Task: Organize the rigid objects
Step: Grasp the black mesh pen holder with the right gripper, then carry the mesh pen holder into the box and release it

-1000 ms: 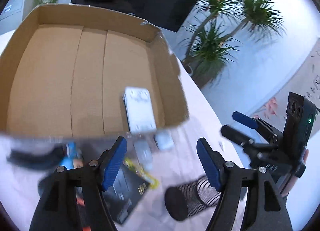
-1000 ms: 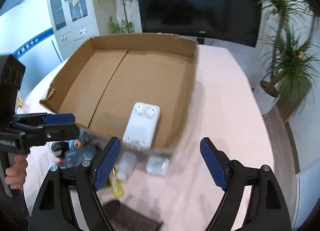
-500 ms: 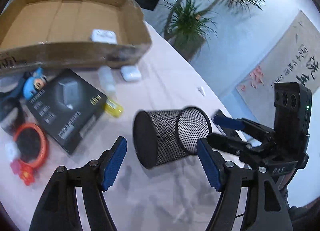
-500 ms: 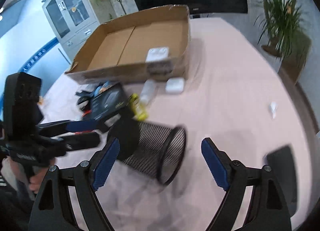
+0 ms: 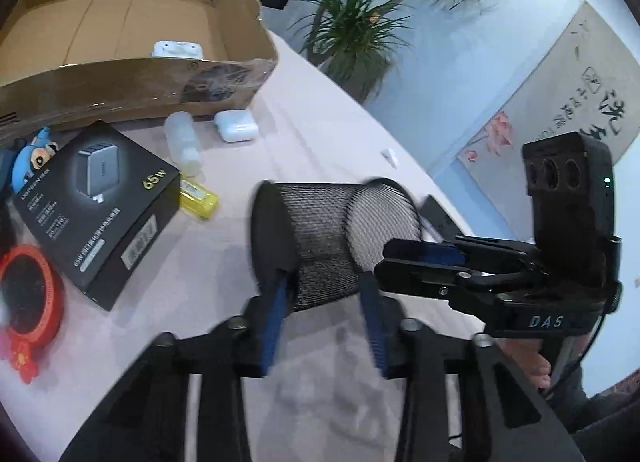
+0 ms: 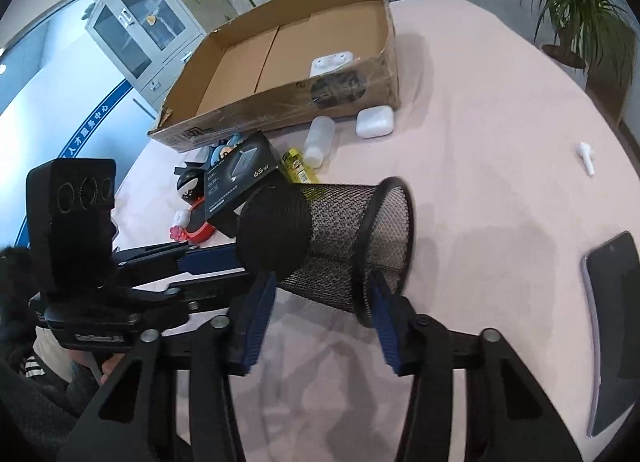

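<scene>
We see both jaw pairs closing: left gripper point(image 5: 324, 290) and right gripper point(image 6: 320, 294) straddle the toppled mesh cup point(image 5: 332, 238), grip unclear.

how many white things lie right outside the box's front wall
2: a small bottle on its side and an earbud case beside it, both against the cardboard box.

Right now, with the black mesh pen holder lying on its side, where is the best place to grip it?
Judging by its pose, grip the mesh pen holder across its round wall from above, near the open rim, whose hoop looks stiffer than the mesh.
</scene>
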`<action>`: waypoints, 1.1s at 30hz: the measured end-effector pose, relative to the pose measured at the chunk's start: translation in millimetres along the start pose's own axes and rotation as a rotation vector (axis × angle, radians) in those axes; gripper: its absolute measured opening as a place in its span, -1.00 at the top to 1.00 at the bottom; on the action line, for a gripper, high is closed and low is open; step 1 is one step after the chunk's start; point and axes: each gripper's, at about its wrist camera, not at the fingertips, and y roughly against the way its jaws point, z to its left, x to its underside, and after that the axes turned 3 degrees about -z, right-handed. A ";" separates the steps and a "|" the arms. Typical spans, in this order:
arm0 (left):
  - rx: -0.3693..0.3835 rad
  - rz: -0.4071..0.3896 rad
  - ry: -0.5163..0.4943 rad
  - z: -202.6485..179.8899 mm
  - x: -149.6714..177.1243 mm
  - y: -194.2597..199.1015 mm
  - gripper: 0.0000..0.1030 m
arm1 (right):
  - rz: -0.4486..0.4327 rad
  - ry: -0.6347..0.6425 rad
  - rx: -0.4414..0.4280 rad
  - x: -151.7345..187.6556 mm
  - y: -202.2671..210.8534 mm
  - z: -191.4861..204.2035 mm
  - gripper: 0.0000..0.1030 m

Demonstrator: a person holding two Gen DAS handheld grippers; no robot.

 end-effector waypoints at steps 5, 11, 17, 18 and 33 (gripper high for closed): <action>-0.016 -0.021 -0.006 0.8 -6.2 5.6 0.50 | -0.010 0.053 0.016 -4.5 0.5 11.3 0.40; -0.012 -0.043 0.034 7.0 -16.6 17.9 0.50 | -0.022 0.099 -0.002 -17.6 4.7 21.7 0.44; -0.054 -0.090 0.035 10.0 -33.2 37.8 0.50 | -0.044 0.172 -0.017 -37.0 6.6 39.6 0.47; -0.060 -0.099 0.035 10.8 -36.8 41.1 0.50 | -0.049 0.186 -0.019 -41.6 6.8 43.1 0.47; -0.188 -0.260 0.022 53.2 -134.7 81.5 0.50 | -0.155 0.369 -0.067 -150.6 -13.4 87.0 0.47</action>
